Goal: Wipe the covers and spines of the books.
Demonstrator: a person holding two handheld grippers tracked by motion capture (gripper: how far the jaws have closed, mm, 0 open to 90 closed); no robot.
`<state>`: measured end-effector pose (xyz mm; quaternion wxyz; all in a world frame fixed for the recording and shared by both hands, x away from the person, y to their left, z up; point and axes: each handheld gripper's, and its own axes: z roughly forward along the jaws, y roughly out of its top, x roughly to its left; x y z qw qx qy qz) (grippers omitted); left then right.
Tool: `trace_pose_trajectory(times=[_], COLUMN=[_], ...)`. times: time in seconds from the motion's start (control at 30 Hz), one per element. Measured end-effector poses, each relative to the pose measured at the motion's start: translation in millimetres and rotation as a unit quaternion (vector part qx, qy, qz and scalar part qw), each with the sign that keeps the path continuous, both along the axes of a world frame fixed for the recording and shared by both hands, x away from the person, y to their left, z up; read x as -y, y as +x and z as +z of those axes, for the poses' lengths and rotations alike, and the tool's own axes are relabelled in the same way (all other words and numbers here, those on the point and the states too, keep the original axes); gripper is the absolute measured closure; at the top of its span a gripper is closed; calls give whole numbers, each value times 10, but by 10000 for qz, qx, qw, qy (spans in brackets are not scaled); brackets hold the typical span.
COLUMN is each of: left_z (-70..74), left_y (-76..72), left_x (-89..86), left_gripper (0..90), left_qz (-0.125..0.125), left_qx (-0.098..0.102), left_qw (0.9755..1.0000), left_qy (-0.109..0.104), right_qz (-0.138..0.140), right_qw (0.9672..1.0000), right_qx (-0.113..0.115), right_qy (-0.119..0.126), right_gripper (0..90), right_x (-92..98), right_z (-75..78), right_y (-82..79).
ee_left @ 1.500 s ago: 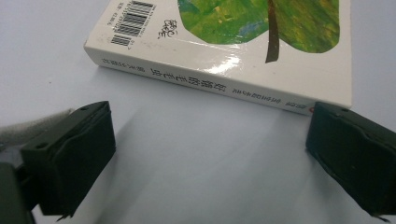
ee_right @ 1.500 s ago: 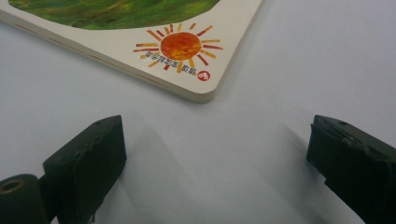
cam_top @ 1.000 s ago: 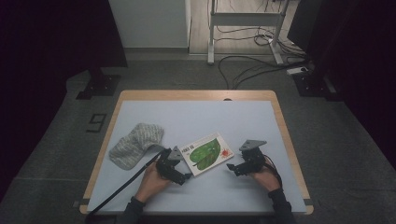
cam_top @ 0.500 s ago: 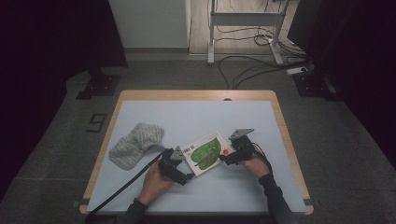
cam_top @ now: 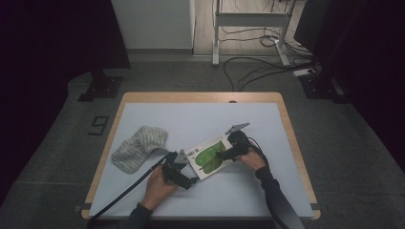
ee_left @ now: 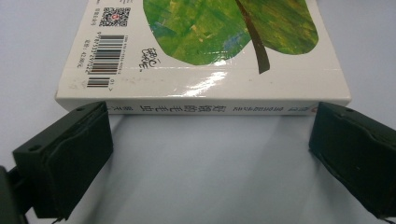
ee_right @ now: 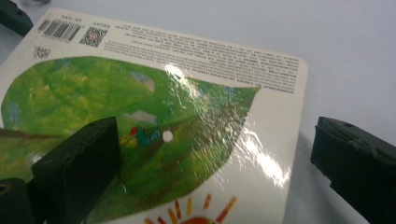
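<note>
A picture book (cam_top: 209, 157) lies flat on the white table cover, back side up, with a big green leaf and a barcode on it. In the left gripper view its spine (ee_left: 210, 106) runs across, just ahead of my left gripper (ee_left: 210, 119), whose jaws stand open on either side with only table between them. My left gripper (cam_top: 187, 168) sits at the book's near-left edge. My right gripper (cam_top: 223, 153) is open above the book's far-right part, and its jaws have just been opening. One of its jaws hangs over the cover (ee_right: 140, 93); the other is past the book's edge.
A grey knitted cloth (cam_top: 138, 148) lies left of the book. The wooden table rim (cam_top: 289, 125) frames the white cover. A black cable (cam_top: 125, 192) trails from the left gripper toward the near-left corner. Stands and cables are on the floor beyond.
My right gripper has moved left from beside the book to above its right part. The left gripper and the book have stayed where they were.
</note>
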<state>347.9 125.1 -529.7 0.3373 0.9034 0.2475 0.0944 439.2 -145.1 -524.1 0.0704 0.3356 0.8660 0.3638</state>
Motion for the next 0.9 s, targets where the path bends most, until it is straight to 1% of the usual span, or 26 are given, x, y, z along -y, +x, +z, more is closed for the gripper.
trace_pose_trajectory(times=[0.13,0.23,0.3,0.37,0.43,0.63,0.8,0.9], left_z=[0,0,0,0,0,0,0,0], left_y=[0,0,0,0,0,0,0,-1], left_x=[0,0,0,0,0,0,-1,-1], left_gripper=[0,0,0,0,0,0,0,0], left_qz=[0,-1,-1,-1,0,-7,-5,-4], left_qx=[0,-1,1,1,2,3,-1,-3], left_qw=[10000,10000,10000,10000,10000,10000,10000,10000], left_qy=[-1,0,0,-1,-1,-1,-1,-7], right_qz=[11,24,47,29,-61,-168,-178,-183], right_qw=[9999,9999,9998,9998,9996,9986,9984,9977], right_qx=[-129,-162,-184,-191,-243,-334,-212,-159], right_qy=[29,17,36,42,126,386,490,637], right_gripper=[0,0,25,29,29,32,39,42], right_x=[-38,-61,-76,-88,-89,-56,-38,-16], right_z=[-10,-6,0,7,9,39,141,207], right_y=[57,94,104,105,105,108,84,63])
